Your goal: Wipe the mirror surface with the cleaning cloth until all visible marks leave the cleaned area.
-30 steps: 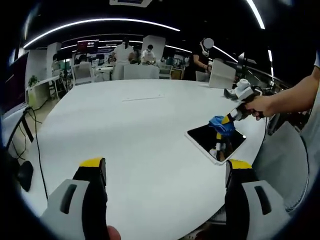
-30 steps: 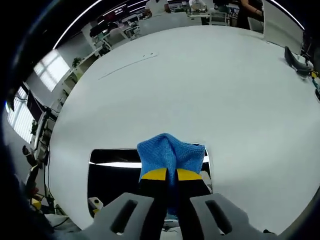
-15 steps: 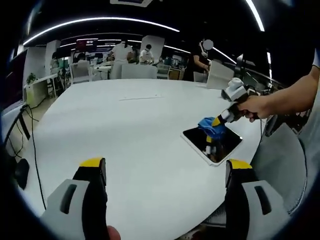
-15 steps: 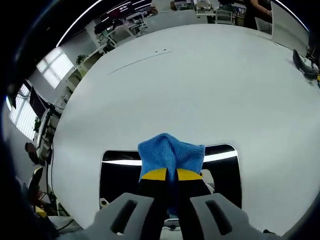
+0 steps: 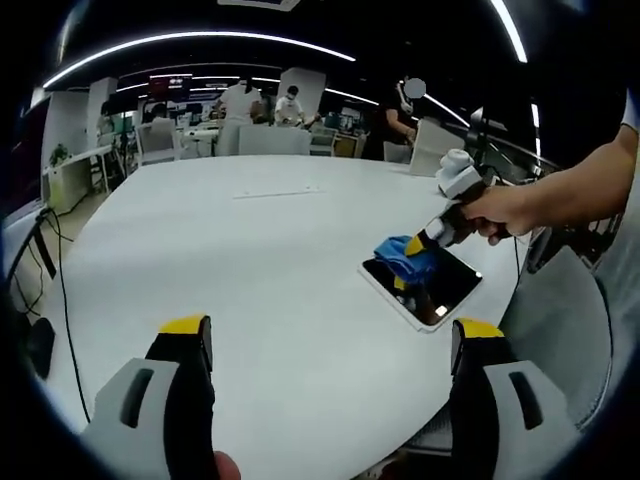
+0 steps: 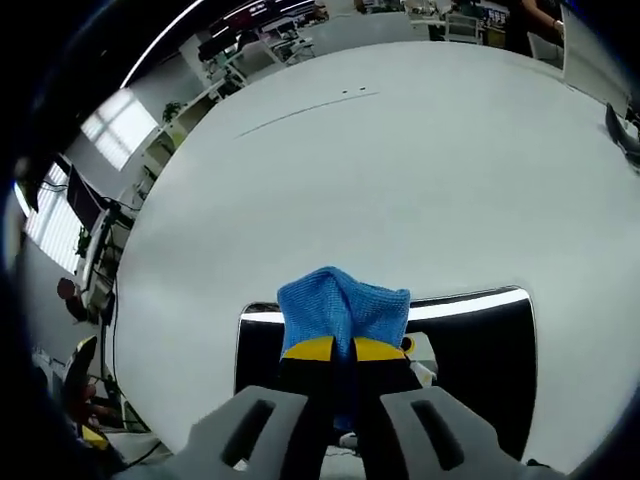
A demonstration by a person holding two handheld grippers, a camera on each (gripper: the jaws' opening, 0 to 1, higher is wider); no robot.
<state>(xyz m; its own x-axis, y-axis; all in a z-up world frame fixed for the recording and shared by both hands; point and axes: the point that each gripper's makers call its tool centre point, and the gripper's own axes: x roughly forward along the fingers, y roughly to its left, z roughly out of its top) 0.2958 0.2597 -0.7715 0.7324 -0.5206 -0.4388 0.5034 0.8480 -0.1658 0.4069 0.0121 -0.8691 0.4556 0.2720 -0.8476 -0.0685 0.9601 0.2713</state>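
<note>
White round table (image 5: 250, 260), dark mirror (image 6: 480, 350), dim office

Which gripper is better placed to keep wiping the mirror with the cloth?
The right gripper: it is shut on the blue cloth and sits over the mirror. The left gripper is open, holds nothing, and is apart from the mirror.

left gripper (image 5: 330, 345) jaws spread wide; right gripper (image 6: 333, 349) jaws pinched together, gripped by a hand (image 5: 497, 211)
</note>
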